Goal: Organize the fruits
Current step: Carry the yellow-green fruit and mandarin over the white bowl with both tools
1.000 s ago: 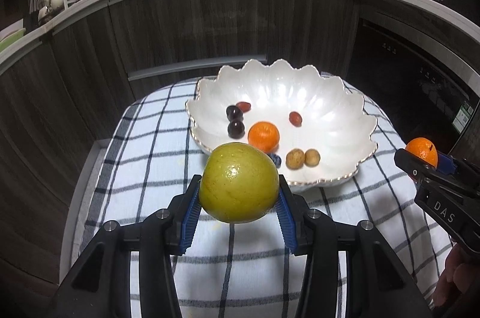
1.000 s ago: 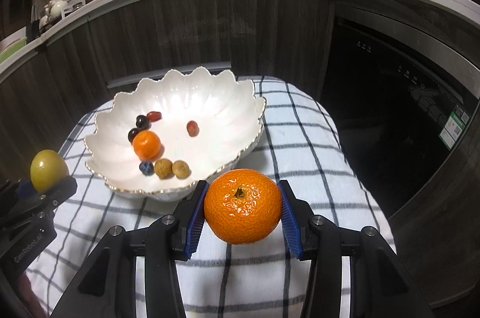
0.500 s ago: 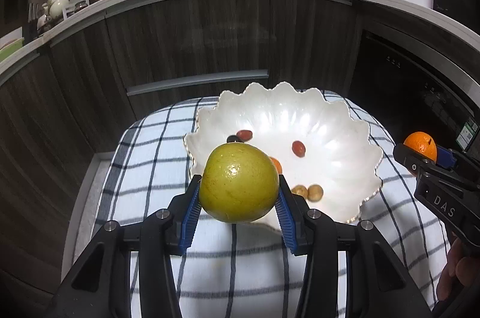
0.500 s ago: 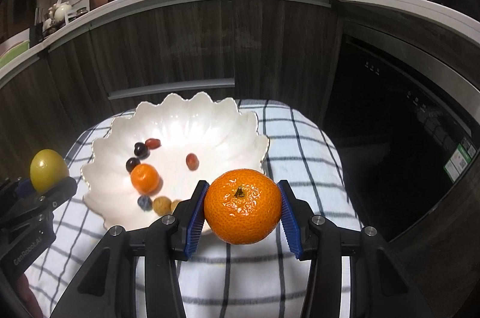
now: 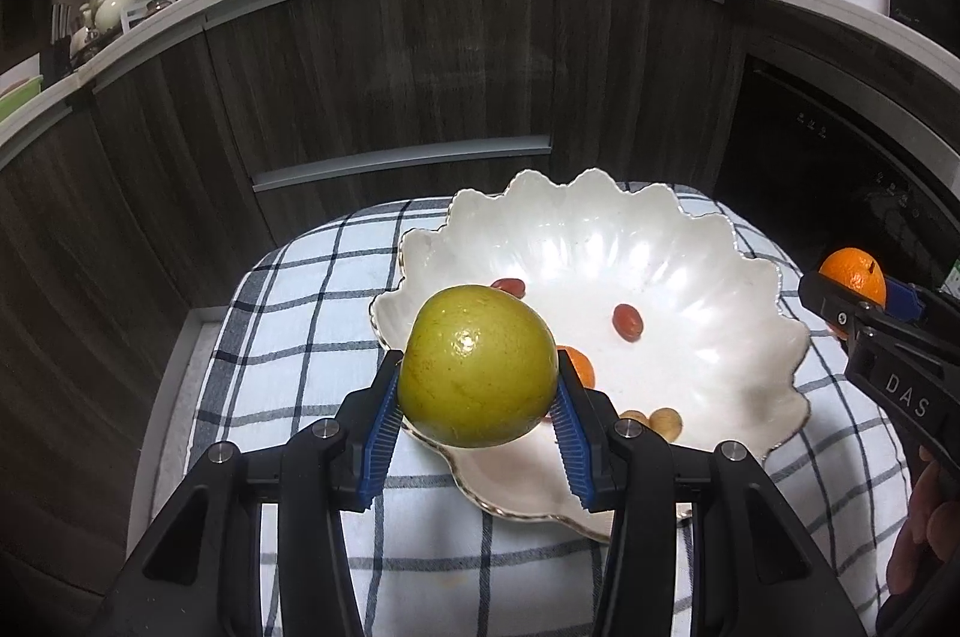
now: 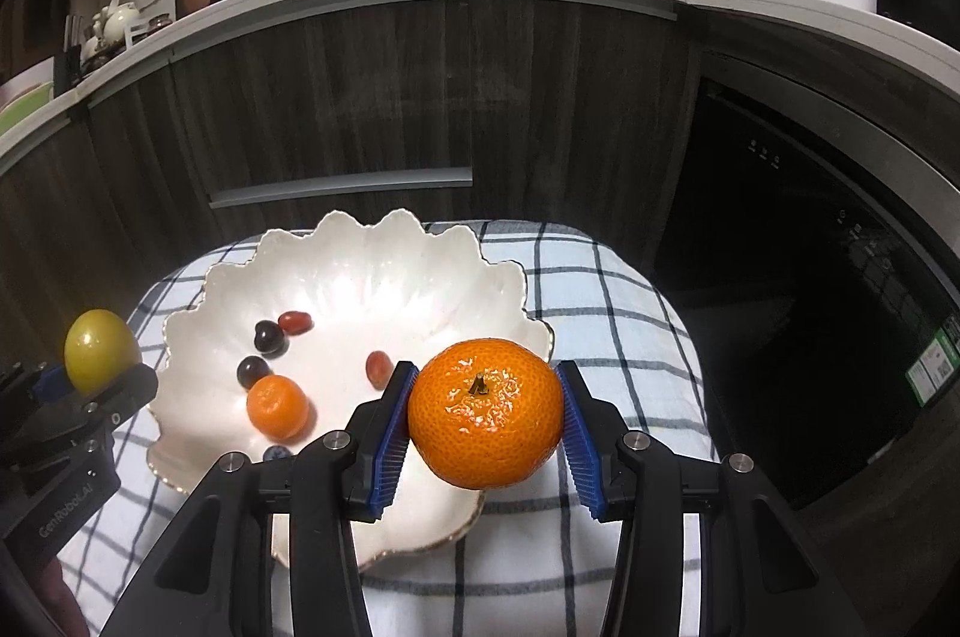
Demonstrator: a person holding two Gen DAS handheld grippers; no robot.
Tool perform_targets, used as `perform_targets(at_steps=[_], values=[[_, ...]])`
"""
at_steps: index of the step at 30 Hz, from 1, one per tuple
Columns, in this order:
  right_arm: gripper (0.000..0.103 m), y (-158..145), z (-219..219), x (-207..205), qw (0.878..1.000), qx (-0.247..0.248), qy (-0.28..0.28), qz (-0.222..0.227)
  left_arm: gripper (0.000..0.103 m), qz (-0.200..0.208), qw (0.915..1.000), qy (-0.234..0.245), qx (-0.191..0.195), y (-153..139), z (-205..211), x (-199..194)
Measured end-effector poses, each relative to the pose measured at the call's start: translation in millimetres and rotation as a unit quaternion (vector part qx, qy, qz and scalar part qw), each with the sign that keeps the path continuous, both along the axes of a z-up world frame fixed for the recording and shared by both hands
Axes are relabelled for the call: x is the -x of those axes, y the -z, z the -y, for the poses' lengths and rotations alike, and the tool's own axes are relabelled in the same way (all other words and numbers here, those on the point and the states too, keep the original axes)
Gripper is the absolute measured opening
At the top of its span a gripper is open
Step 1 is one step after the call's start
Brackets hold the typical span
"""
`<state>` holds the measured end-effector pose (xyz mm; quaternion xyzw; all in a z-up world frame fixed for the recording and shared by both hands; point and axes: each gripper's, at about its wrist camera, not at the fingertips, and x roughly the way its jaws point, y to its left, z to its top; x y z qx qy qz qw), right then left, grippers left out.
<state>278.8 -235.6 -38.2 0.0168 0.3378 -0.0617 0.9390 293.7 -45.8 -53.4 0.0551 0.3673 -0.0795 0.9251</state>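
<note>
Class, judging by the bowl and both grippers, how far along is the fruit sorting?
Done: a small orange and several small fruits lie in the white bowl. In hand: left gripper clamps a green fruit, right gripper a mandarin. Left: setting both down inside.

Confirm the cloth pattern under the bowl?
White cloth with a dark blue-black check of thin lines; clearest in the right wrist view.

white bowl (image 6: 372,277), blue-checked cloth (image 6: 600,301), possibly yellow-green fruit (image 5: 477,367)
</note>
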Motion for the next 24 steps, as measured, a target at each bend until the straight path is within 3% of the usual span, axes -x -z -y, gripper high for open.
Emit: perform_targets(at_steps=[24], values=[[0.047, 32.1, -2.6, -45.9, 0.998, -0.014, -0.019, -0.051, 0.046, -0.062, 0.9981, -0.003, 0.004, 39.4, 1.2, -31.5]])
